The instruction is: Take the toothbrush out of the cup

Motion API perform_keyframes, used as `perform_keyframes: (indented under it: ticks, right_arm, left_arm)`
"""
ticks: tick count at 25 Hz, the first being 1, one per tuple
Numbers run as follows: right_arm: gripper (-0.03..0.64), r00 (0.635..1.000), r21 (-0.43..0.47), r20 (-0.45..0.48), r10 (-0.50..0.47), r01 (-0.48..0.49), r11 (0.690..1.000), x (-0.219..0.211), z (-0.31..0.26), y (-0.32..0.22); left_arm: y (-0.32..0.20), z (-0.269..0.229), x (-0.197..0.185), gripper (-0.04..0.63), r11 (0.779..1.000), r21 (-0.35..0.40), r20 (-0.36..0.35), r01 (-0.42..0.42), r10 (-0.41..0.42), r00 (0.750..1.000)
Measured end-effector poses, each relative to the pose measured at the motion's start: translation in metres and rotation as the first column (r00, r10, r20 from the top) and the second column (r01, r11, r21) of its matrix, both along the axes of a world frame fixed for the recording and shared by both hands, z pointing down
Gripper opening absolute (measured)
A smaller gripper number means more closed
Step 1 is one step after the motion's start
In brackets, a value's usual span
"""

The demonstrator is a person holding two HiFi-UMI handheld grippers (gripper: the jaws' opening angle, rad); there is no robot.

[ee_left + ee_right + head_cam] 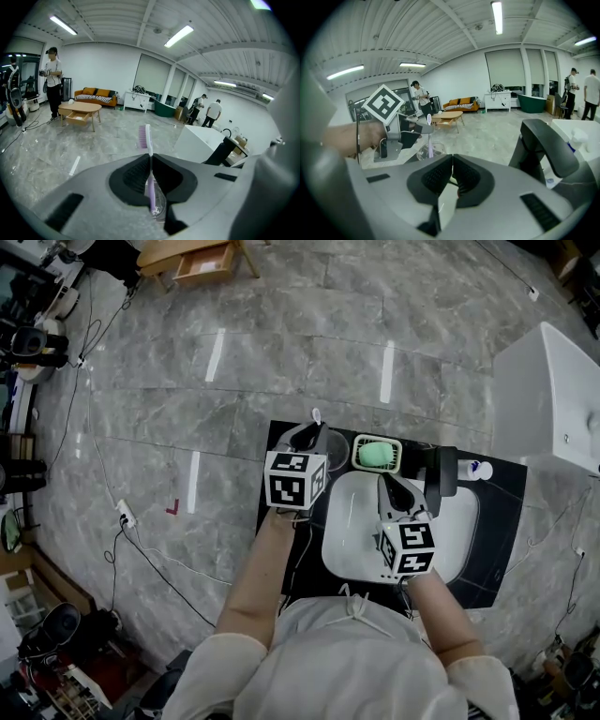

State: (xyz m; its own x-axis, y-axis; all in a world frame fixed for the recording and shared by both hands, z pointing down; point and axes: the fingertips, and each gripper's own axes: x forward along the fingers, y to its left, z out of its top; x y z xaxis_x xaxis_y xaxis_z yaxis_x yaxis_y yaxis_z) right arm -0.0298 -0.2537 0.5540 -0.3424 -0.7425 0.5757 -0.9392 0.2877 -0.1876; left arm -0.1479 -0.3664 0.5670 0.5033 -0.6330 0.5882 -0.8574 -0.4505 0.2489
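Head view: left gripper (314,433) sat over the counter's (497,521) back-left corner with the toothbrush (316,414) tip poking past it, and the right gripper (385,480) was over the sink (352,531). Left gripper view: jaws pinched the purple handle mid-shaft, lower end in the clear cup (160,206); it looked light, stiff and slick, so best held just below the bristles. Right gripper view: jaws pressed together with nothing between, cup ahead-left.
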Motion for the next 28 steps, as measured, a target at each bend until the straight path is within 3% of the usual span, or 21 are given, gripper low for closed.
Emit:
perform_keyframes:
  ticks: [6,15,22,28]
  right_arm:
    - [0.026,1.0,0.034,0.006,-0.001,0.001,0.999,-0.002,-0.016,0.009]
    - [0.026,1.0,0.098,0.018,0.006,-0.008,0.995,-0.005,-0.049,0.027]
    - [0.027,1.0,0.151,0.011,0.011,-0.012,0.989,-0.005,-0.074,0.049]
    - [0.026,1.0,0.181,0.005,0.001,-0.002,0.983,-0.003,-0.082,0.076]
  left_arm:
    - [0.012,-0.047,-0.001,0.032,0.993,0.116,-0.033,0.015,-0.011,0.999]
    - [0.06,-0.118,-0.001,0.032,0.965,0.261,-0.077,-0.002,0.023,0.997]
    - [0.118,-0.138,-0.001,0.032,0.95,0.309,-0.09,-0.036,0.067,0.994]
    - [0.161,-0.127,0.004,0.032,0.953,0.3,-0.113,-0.035,0.072,0.991]
